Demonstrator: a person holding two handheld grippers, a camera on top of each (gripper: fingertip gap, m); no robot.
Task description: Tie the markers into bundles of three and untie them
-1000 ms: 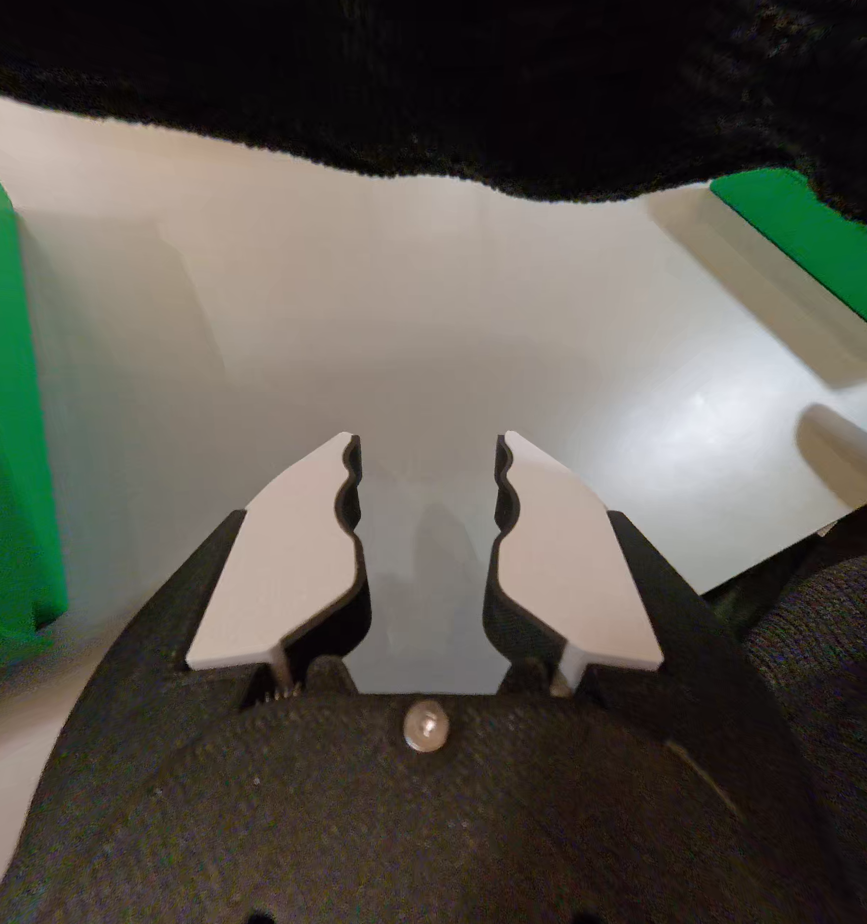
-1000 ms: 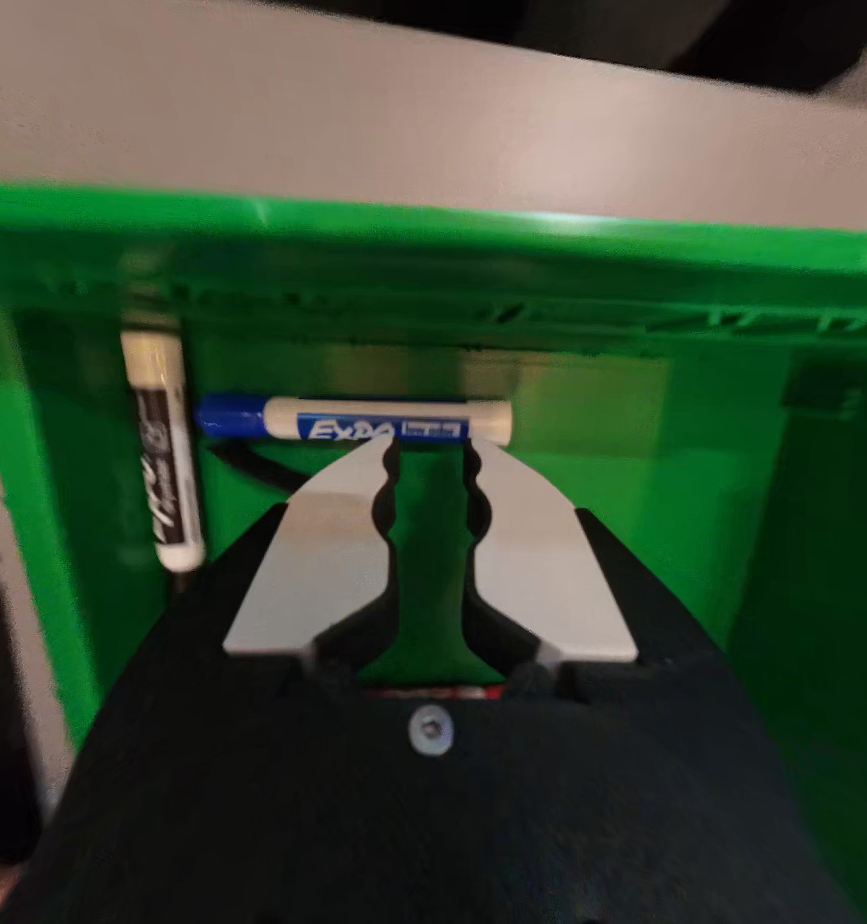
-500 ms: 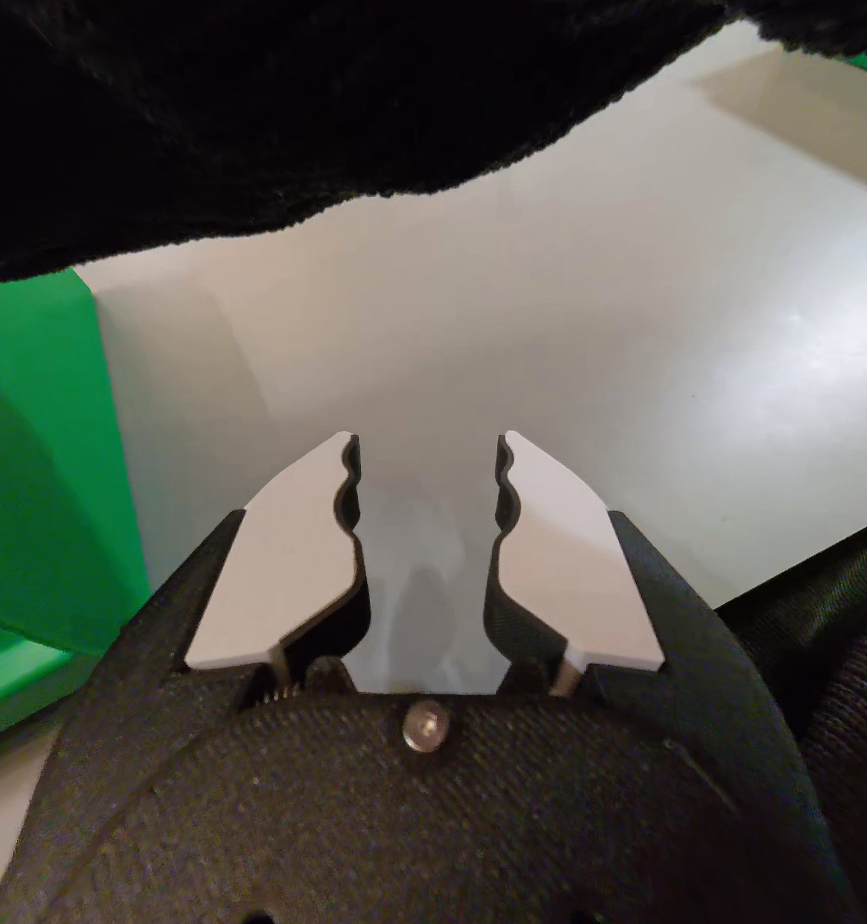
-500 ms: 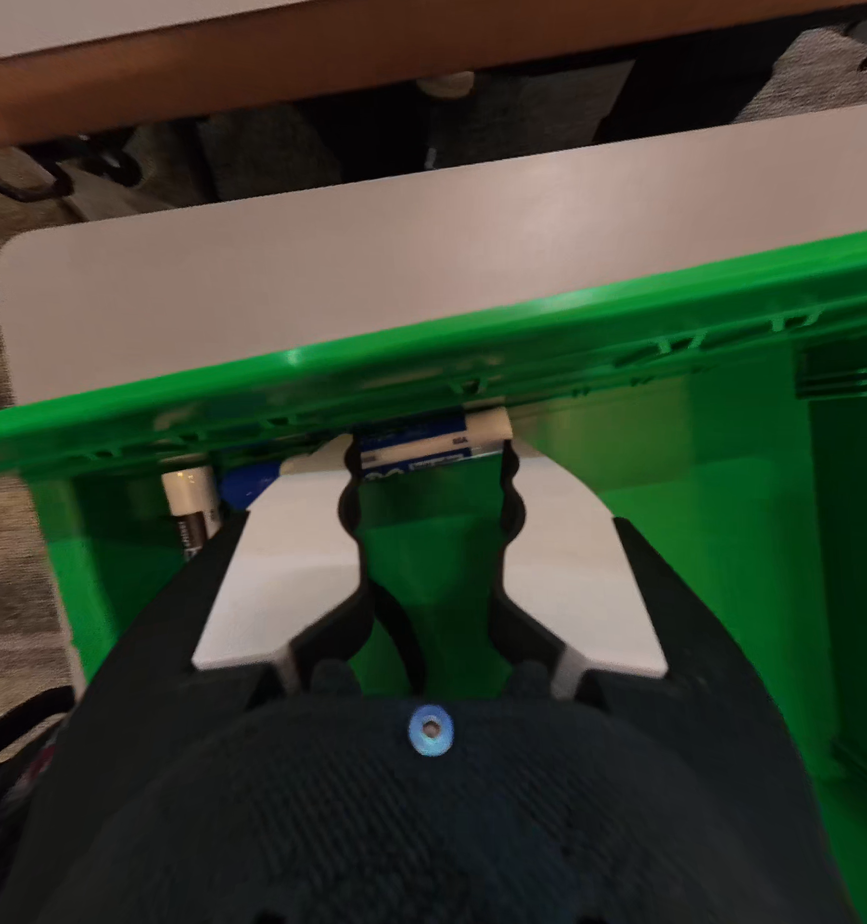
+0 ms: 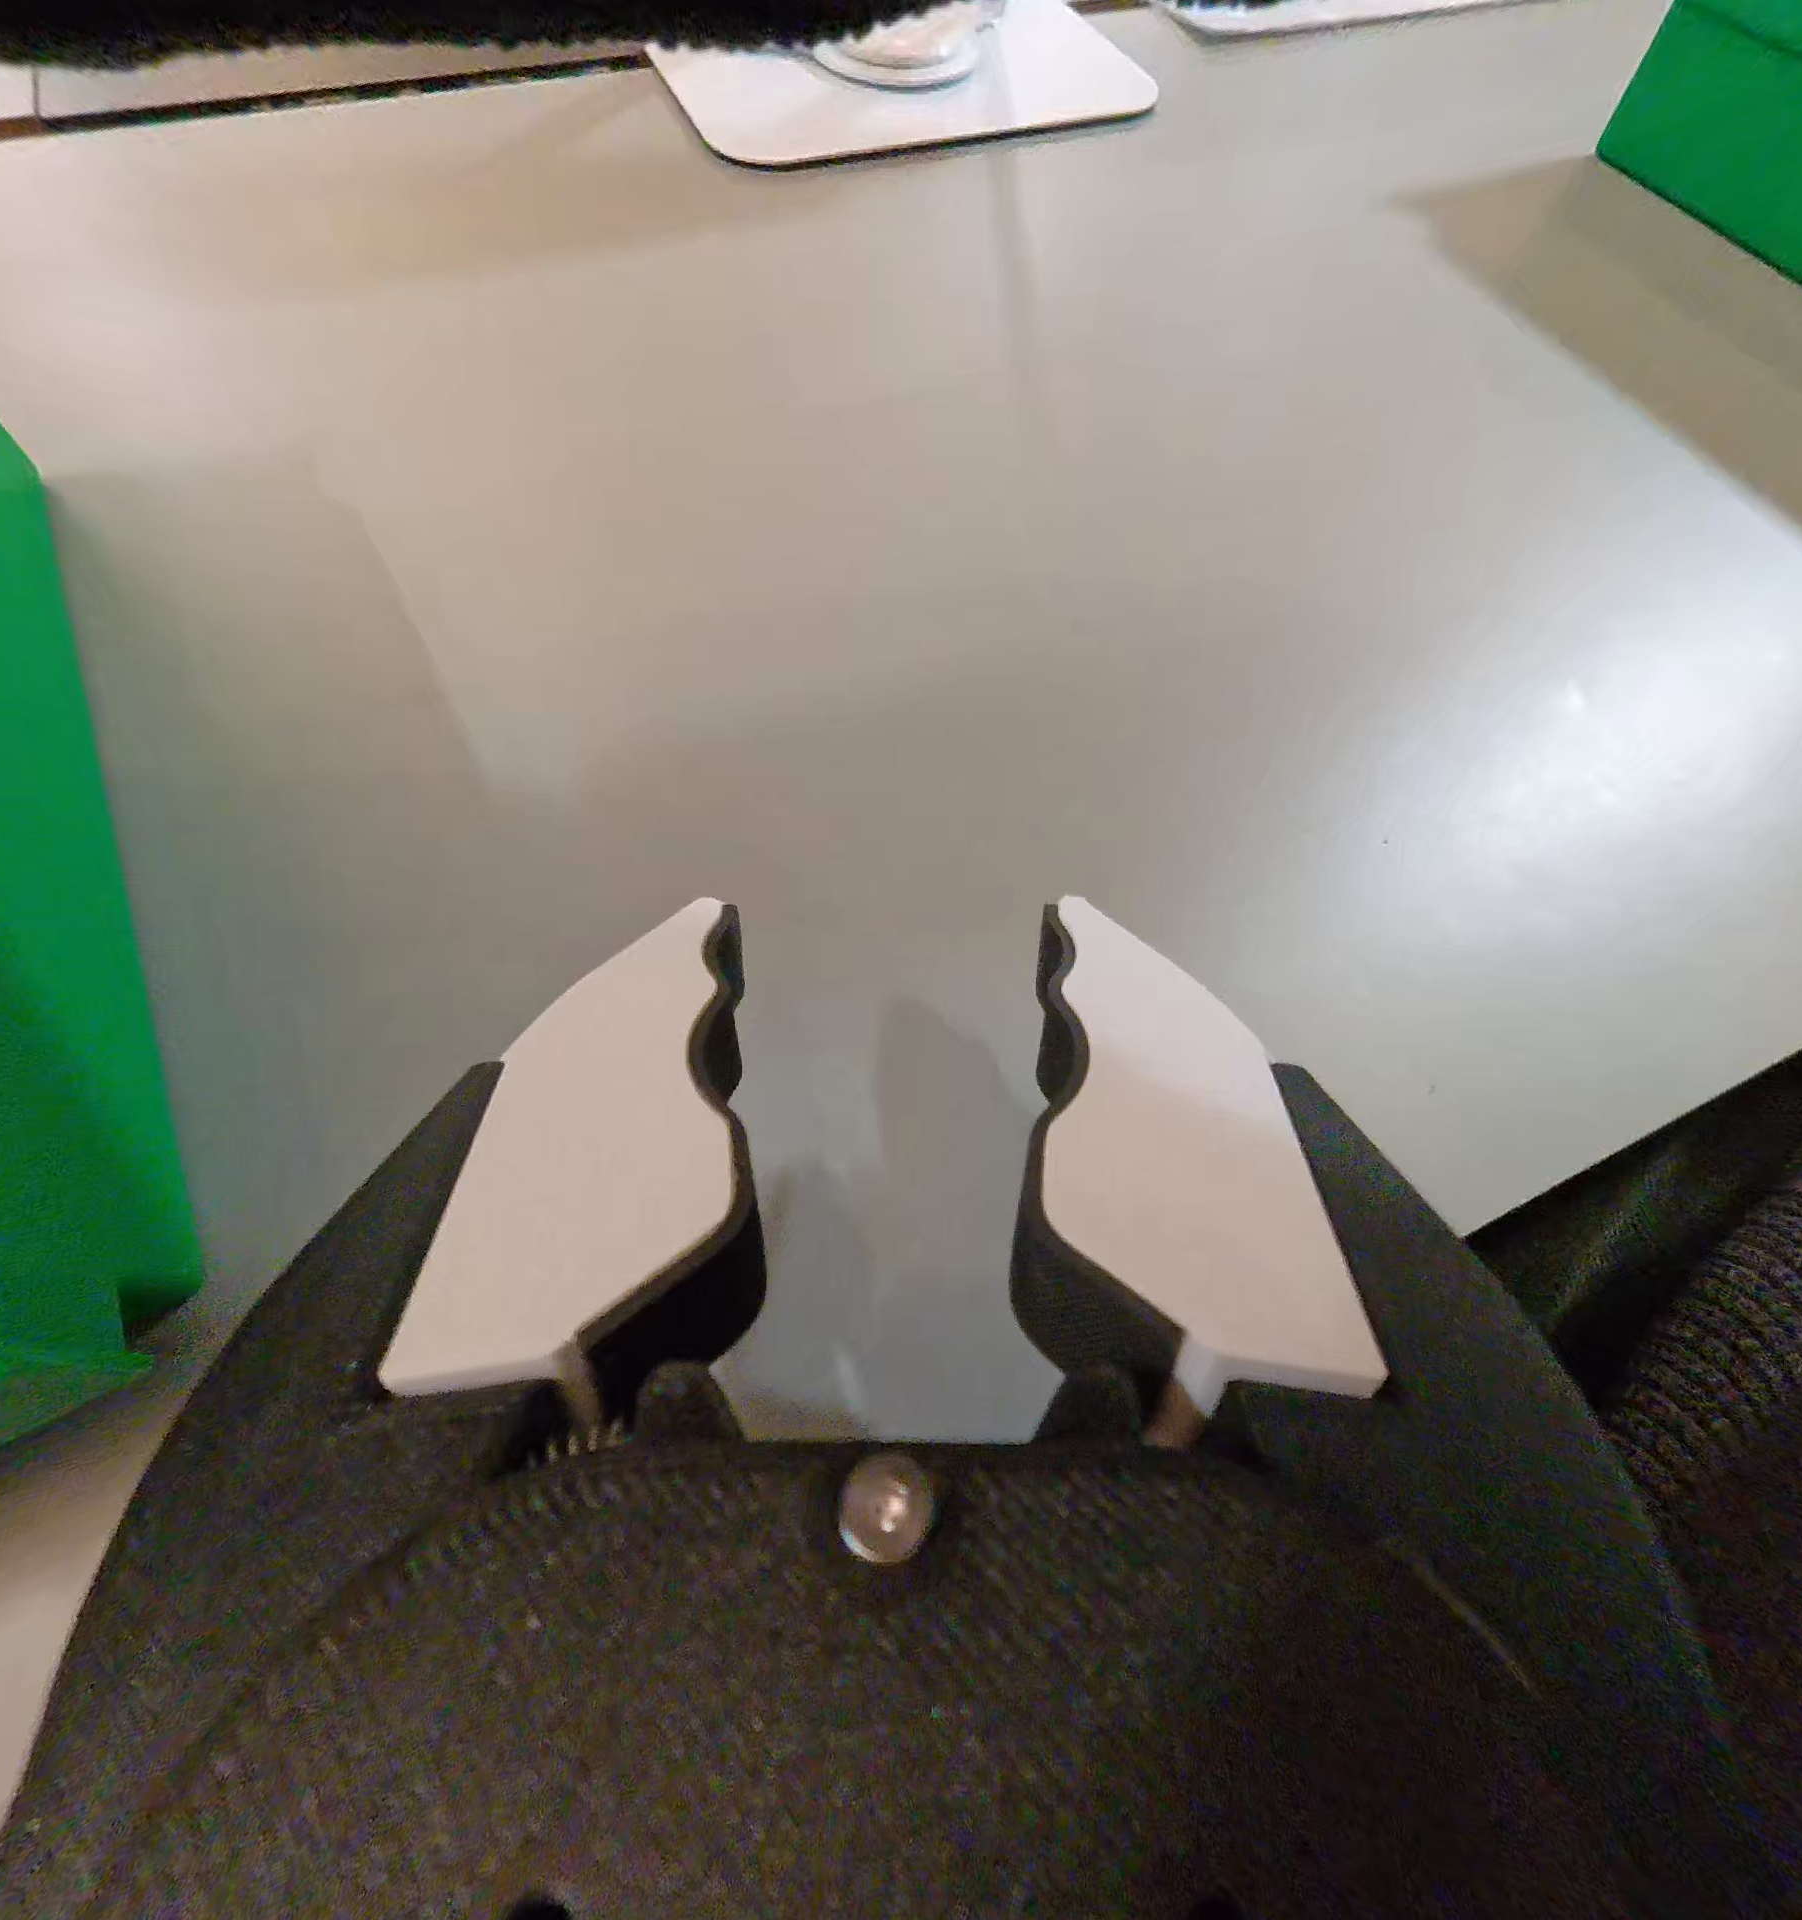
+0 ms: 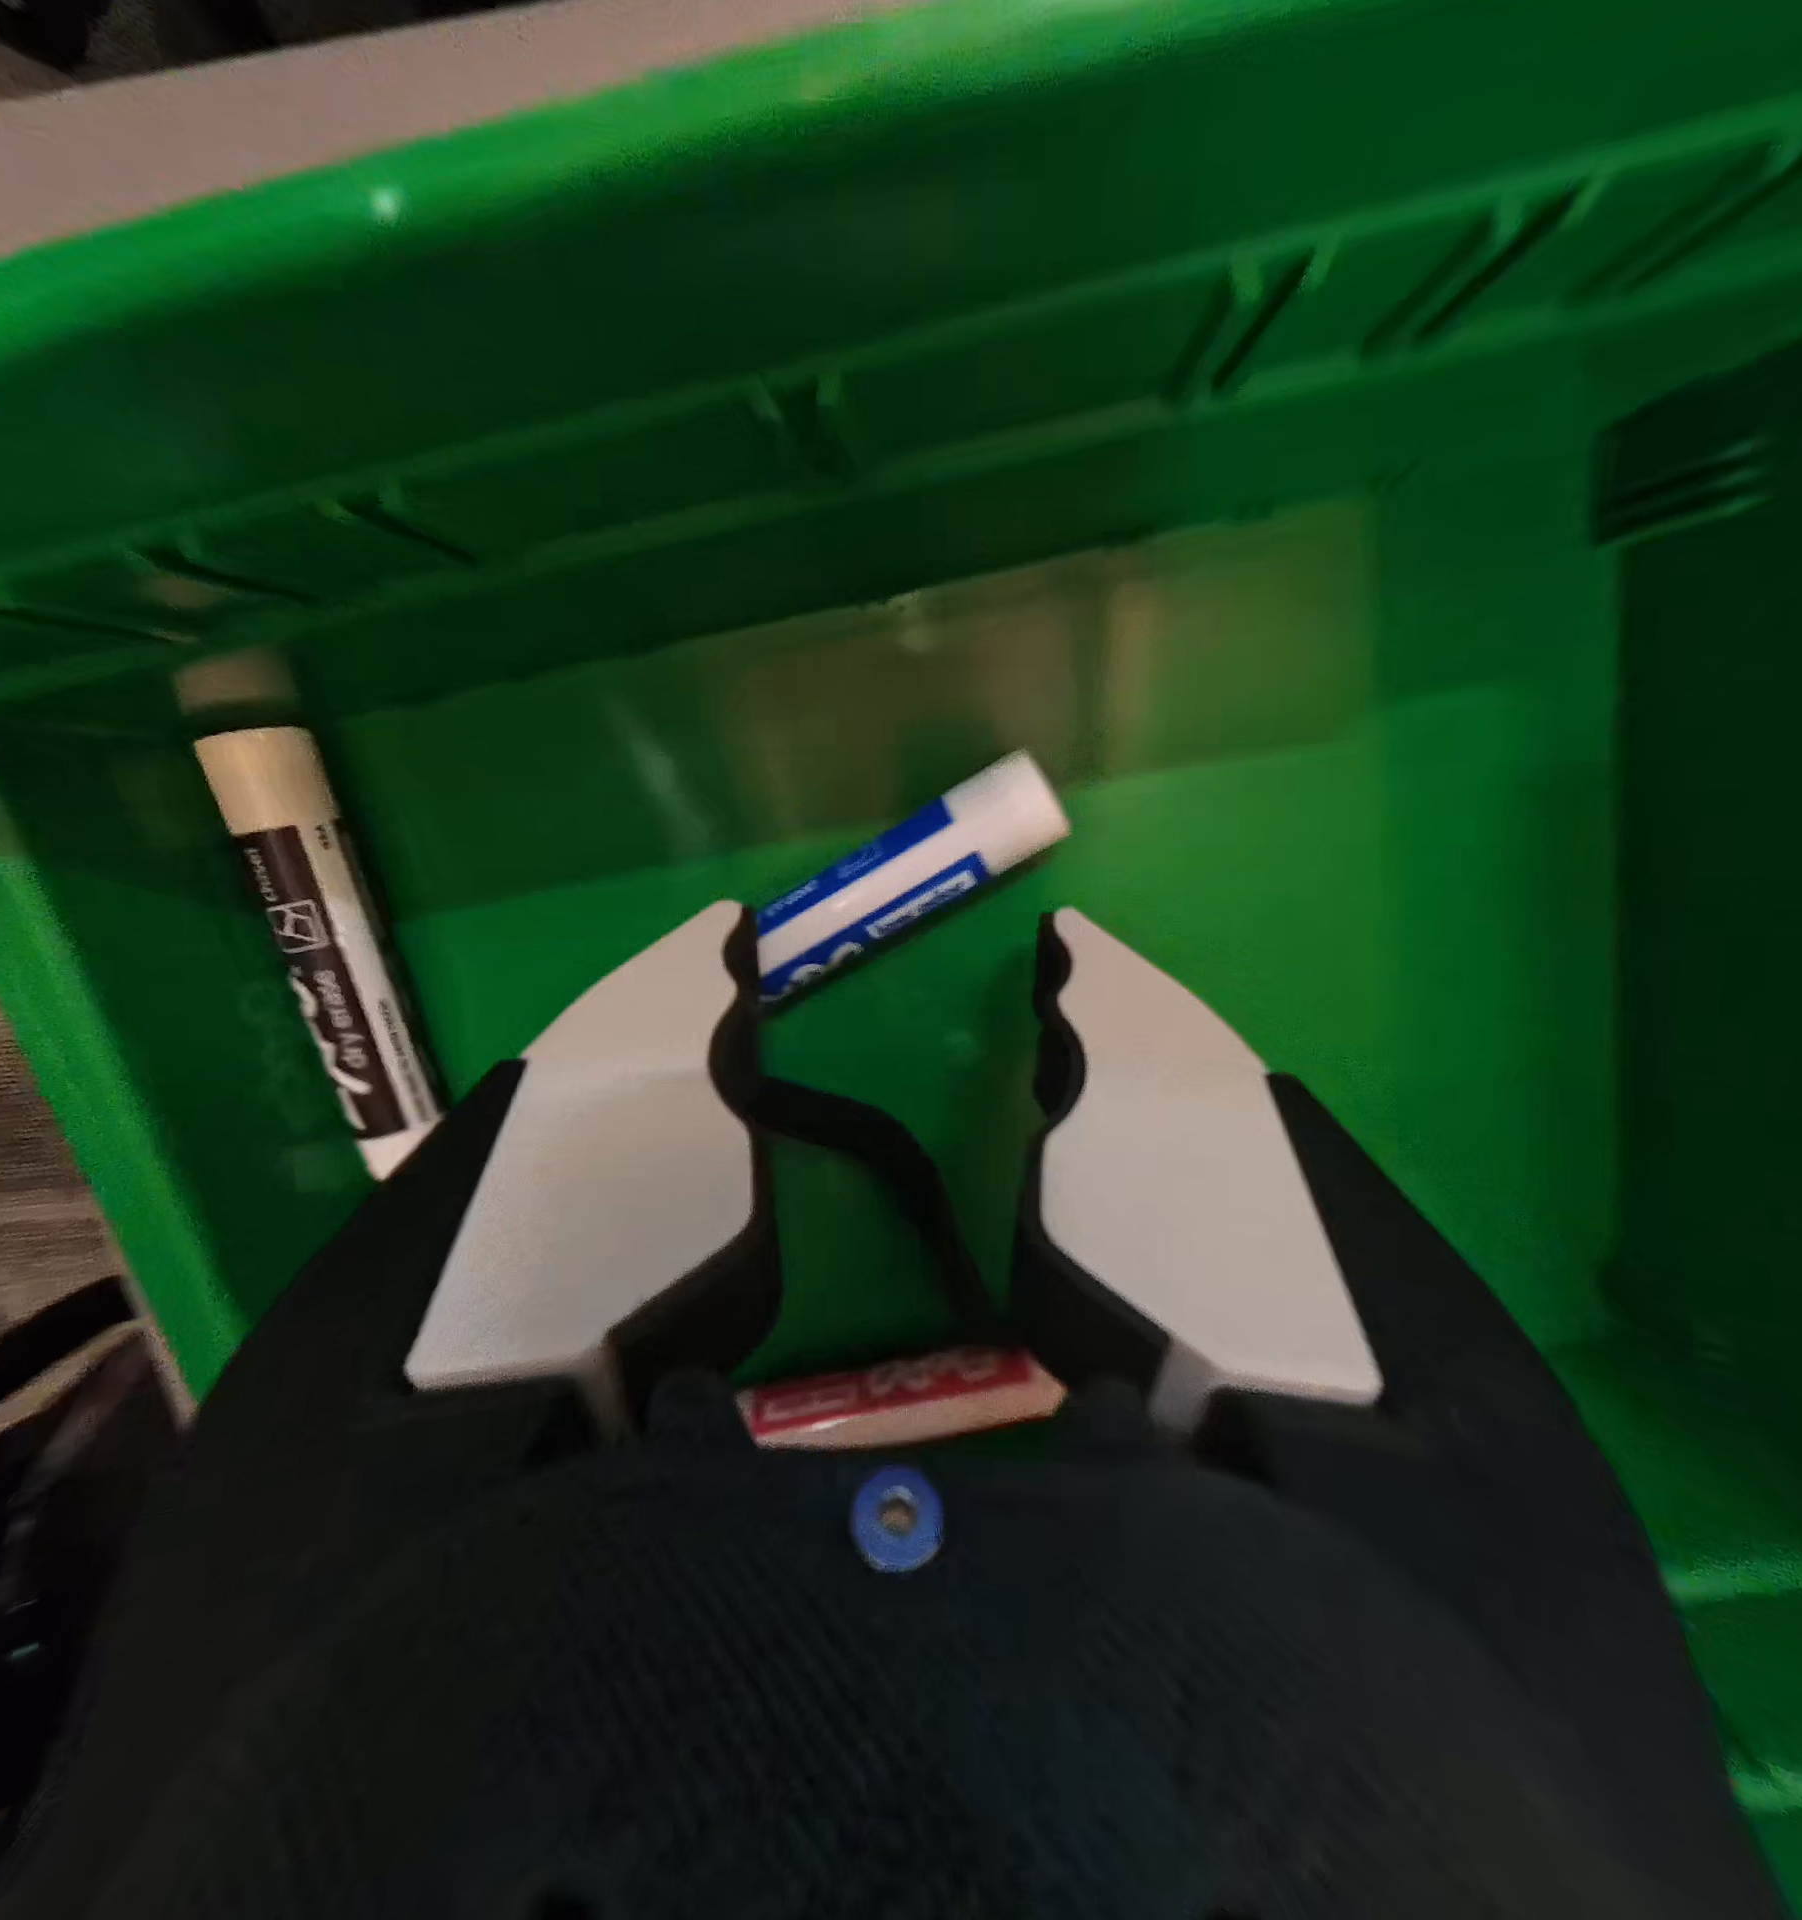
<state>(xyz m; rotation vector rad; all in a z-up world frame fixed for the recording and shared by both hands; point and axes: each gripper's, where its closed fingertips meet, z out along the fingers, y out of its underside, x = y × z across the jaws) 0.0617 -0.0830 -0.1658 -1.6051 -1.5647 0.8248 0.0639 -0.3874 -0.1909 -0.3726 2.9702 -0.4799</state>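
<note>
My right gripper point(image 6: 892, 925) is open and empty inside a green bin point(image 6: 876, 260). A blue-and-white marker point(image 6: 907, 878) lies tilted on the bin floor just beyond my left fingertip point(image 6: 668, 997). A black-and-white marker point(image 6: 315, 945) lies along the bin's left wall. A red-and-white marker point(image 6: 897, 1392) shows under the gripper's base, with a thin black loop point(image 6: 876, 1153) between the fingers. My left gripper point(image 5: 886, 925) is open and empty above a bare grey table point(image 5: 876, 520).
In the left wrist view a green bin point(image 5: 24, 935) stands at the left and another green bin point(image 5: 1749, 145) at the far right. A white flat stand base point(image 5: 907, 94) sits at the table's far edge. Dark knit fabric point(image 5: 1728, 1268) lies at the right. Spacing between my two grippers at the tips: around 30 centimeters.
The right gripper opened wider and dipped deeper into the bin; the blue marker now lies tilted instead of along the far wall. The left view tilted up, the dark fabric leaving the top.
</note>
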